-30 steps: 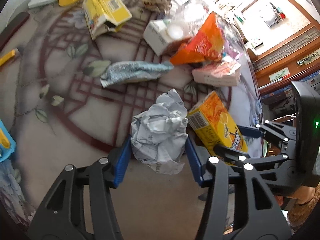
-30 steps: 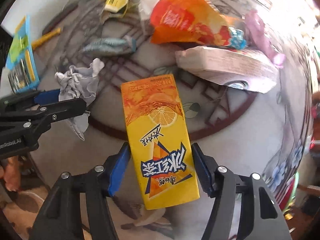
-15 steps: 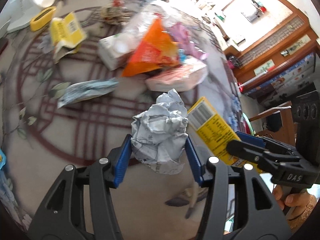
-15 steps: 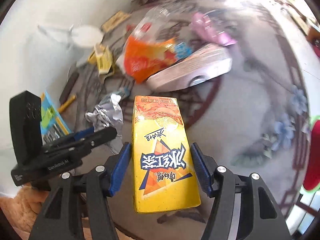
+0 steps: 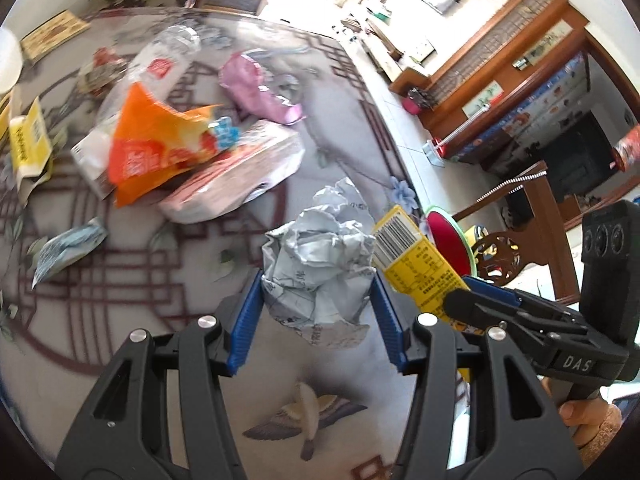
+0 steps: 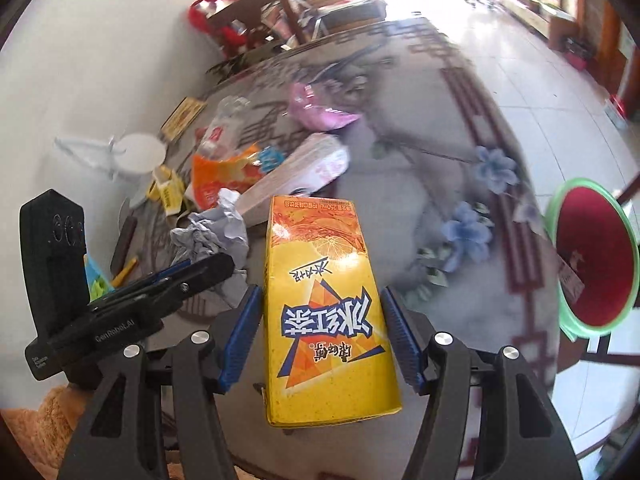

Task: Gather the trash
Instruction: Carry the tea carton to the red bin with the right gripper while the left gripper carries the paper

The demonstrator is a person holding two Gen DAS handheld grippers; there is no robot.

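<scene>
My left claw (image 5: 318,316) is clamped on a crumpled paper ball (image 5: 320,264), blue pads pressing its two sides, the wad lifted clear of the patterned table (image 5: 200,272) below. My right claw (image 6: 322,340) grips a yellow drink carton (image 6: 324,312) the same way — pads tight on both long sides, the carton standing up between them with its print upside down to me. From the left claw that carton (image 5: 416,264) shows just to the right of the paper, barcode end up.

Beyond the right claw, past the table edge, sits a green-rimmed bin (image 6: 592,256) with a red lining; I can make out only a pale scrap near its rim, and the far side is cut off by the picture's edge. From the left claw the same bin (image 5: 450,240) is mostly hidden behind the carton.

Ahead and to the left of both claws the remaining litter lies in a heap: an orange snack bag (image 5: 160,148) resting on a pinkish tissue pack (image 5: 240,180), a clear plastic bottle (image 5: 160,64), a pink wrapper (image 5: 260,88) — all blurred, their labels unreadable.
</scene>
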